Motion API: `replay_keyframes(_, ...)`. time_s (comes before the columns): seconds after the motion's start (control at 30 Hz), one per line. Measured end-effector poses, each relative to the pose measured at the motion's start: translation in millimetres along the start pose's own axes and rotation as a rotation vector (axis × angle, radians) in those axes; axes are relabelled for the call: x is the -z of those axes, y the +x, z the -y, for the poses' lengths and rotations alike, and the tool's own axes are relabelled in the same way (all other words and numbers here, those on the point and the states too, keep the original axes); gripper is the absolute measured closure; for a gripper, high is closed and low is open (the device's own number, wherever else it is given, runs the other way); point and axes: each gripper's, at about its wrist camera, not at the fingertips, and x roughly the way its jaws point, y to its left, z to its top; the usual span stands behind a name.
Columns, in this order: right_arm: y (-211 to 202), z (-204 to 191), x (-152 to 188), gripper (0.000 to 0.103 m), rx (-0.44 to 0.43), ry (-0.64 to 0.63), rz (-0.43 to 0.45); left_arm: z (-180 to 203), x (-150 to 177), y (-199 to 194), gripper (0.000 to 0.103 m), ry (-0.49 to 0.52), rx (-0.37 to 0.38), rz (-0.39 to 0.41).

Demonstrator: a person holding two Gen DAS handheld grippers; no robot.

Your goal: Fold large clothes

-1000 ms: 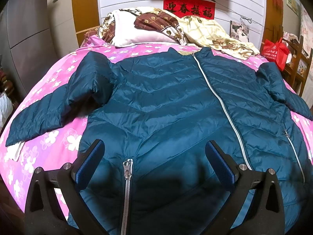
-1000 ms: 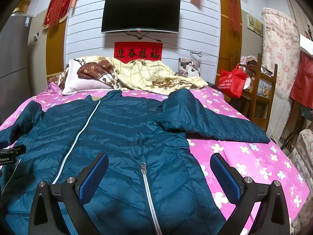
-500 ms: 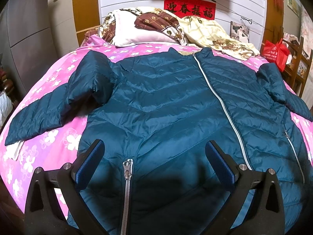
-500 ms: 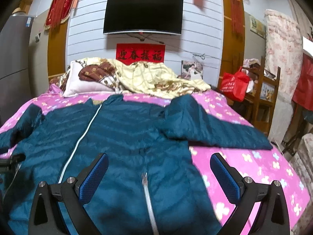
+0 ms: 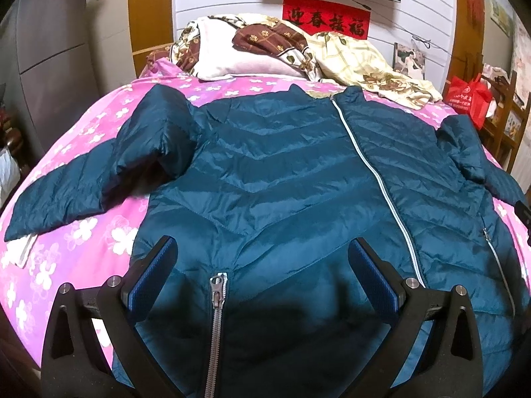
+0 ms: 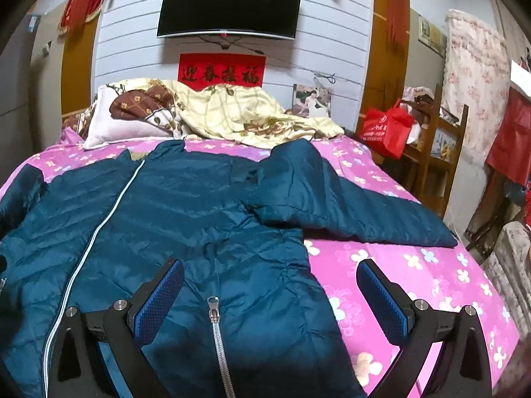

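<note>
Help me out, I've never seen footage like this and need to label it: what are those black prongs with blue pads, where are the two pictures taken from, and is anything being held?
The prongs are two-finger grippers that a person holds, one per hand. Each carries a fisheye camera looking along its fingers. One picture comes from the left gripper, the other from the right gripper. Both are open and hold nothing. Below them a teal puffer jacket, zipped, lies spread flat with its sleeves out on a bed with a pink flowered sheet. Pillows and a crumpled quilt sit at the far end.
</note>
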Motion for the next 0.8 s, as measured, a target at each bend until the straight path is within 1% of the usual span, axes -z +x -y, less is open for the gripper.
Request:
replay_keyframes(0.2,-2,-8,3,0.000,0.002,-0.020,-0.006,-2,1,1,0.000,-0.011,0.003,0.004)
replay_keyframes(0.37,0,-8,4,0.000,0.002,-0.017,-0.013,-2,2,0,0.000,-0.016,0.009,0.026)
replay_keyframes(0.47,1,-7,2,0.000,-0.001,-0.008,-0.028,-6,3,1,0.000,-0.040,0.019,0.041)
replay_keyframes(0.6,2,-7,3,0.000,-0.007,0.004,-0.037,-12,2,0,0.000,-0.080,0.036,0.041)
replay_keyframes(0.67,2,-7,3,0.000,-0.004,0.001,-0.037,-11,2,-1,0.000,-0.075,0.055,0.035)
replay_keyframes(0.8,4,-7,4,0.000,-0.005,0.002,-0.043,-10,2,1,0.000,-0.067,0.046,0.021)
